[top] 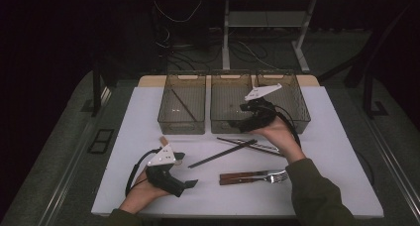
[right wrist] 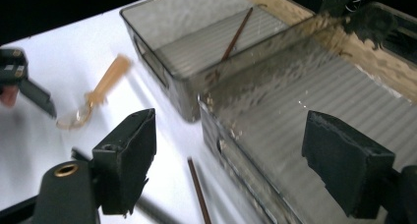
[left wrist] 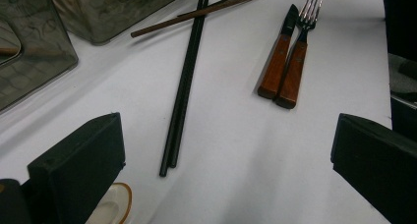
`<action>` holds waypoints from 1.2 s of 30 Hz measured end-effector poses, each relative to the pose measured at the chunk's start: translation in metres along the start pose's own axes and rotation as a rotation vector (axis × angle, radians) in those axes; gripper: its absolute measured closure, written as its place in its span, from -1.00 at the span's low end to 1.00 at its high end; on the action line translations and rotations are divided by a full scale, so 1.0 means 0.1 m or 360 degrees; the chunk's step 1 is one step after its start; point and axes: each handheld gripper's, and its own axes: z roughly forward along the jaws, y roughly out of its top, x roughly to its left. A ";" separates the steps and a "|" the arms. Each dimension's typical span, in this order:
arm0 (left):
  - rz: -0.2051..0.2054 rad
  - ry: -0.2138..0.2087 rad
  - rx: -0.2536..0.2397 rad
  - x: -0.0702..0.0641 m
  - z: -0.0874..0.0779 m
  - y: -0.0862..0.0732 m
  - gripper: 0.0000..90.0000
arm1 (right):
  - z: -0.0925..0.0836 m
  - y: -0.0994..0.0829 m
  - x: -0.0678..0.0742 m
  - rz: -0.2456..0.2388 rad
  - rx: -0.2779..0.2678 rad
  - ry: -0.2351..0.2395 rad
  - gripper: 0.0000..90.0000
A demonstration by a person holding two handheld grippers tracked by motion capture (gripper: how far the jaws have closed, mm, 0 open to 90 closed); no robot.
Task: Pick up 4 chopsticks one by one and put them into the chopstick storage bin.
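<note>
My left gripper (top: 185,170) (left wrist: 231,150) rests at the front left of the white table, jaws open and empty. It faces a pair of black chopsticks (top: 223,153) (left wrist: 184,86) lying on the table. A wooden-handled spoon (right wrist: 93,98) (left wrist: 115,207) lies beside it. My right gripper (top: 238,115) (right wrist: 231,155) hovers over the front wall of the middle clear bin (top: 223,94) (right wrist: 314,96), jaws open with nothing between them. A brown chopstick (top: 183,104) (right wrist: 236,35) lies inside the left bin (top: 171,114) (right wrist: 147,47).
A knife (top: 242,175) (left wrist: 280,57) and fork (top: 275,176) (left wrist: 297,57) with wooden handles lie side by side near the front. Another brown chopstick (left wrist: 201,12) lies in front of the bins. A third clear bin (top: 297,102) stands at the back right.
</note>
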 end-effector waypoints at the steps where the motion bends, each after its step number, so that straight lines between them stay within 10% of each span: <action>1: -0.0002 -0.0001 -0.0001 0.00 0.00 0.00 -1.00 | 0.00 0.00 0.00 0.0000 0.0000 0.0000 -0.53; 20: -0.0004 0.0025 0.0007 0.00 -0.01 -0.02 -1.00 | -0.57 -0.73 -0.18 0.0048 -0.0011 0.0033 -0.45; 36: -0.0007 0.0030 0.0006 0.02 -0.02 -0.03 -1.00 | -0.65 -1.12 -0.26 0.0006 0.0150 0.0077 0.20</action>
